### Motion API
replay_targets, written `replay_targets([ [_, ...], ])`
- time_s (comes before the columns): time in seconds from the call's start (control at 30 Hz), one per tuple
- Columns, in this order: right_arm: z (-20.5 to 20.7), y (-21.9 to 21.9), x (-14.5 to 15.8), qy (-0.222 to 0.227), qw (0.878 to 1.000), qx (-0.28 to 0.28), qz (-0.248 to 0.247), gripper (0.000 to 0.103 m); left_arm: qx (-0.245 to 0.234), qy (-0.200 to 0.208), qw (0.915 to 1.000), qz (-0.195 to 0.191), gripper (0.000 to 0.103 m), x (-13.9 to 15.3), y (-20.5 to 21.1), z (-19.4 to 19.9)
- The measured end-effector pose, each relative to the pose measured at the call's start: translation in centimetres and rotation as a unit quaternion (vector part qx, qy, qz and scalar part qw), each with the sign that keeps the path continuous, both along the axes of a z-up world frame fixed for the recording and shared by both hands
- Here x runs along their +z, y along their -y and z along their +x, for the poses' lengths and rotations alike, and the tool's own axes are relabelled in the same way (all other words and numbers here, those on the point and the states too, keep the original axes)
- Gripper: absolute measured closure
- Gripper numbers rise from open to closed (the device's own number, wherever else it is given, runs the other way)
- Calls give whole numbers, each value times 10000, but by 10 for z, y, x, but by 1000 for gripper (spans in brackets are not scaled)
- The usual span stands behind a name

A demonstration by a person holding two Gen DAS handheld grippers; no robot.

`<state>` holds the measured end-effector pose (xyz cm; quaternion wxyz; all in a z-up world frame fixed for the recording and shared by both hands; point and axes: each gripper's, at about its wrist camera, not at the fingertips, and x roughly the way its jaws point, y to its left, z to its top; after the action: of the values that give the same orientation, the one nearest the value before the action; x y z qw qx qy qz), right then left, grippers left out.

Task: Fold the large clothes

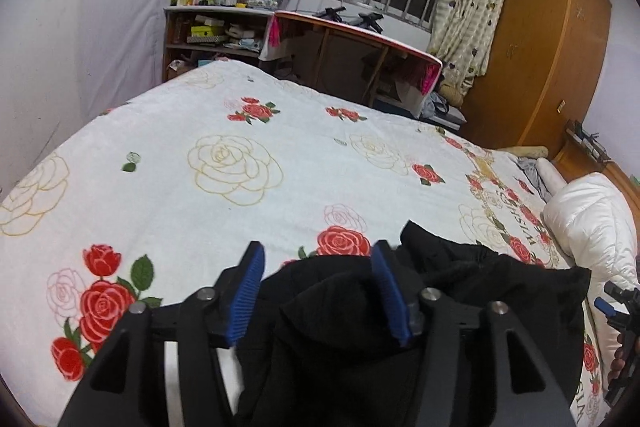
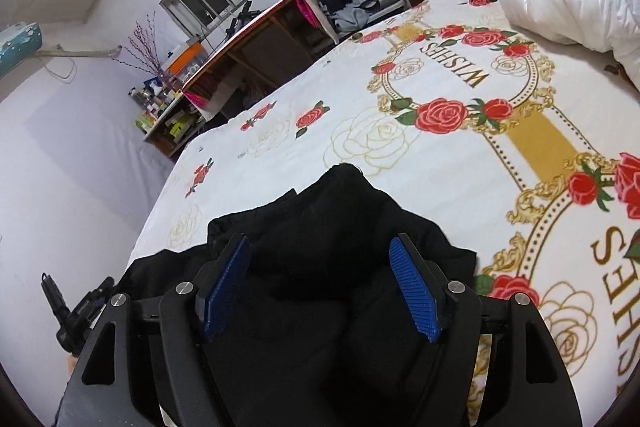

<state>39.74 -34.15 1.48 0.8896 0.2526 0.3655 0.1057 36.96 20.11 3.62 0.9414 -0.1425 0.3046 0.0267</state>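
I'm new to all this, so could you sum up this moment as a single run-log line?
task: fold large clothes | left gripper: open over black garment | right gripper: open over it | garment: bunched on floral bedspread

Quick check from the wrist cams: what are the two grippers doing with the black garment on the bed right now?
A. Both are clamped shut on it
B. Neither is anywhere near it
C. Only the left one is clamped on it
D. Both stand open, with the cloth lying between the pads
D: the left gripper and right gripper both show their blue pads spread apart, with the black garment bunched on the rose-print bedspread between them, not pinched.
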Motion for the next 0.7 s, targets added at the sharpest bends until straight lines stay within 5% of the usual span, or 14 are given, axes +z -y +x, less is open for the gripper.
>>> replay_targets([
  [0.43, 16, 3, -50, -446, 9978, 93, -479, 31, 202, 173, 9993, -268, 18, -17, -33, -12],
  [0.7, 22, 5, -68, -518, 9977, 148, -413, 31, 219, 133, 9992, -315, 17, -34, -37, -22],
])
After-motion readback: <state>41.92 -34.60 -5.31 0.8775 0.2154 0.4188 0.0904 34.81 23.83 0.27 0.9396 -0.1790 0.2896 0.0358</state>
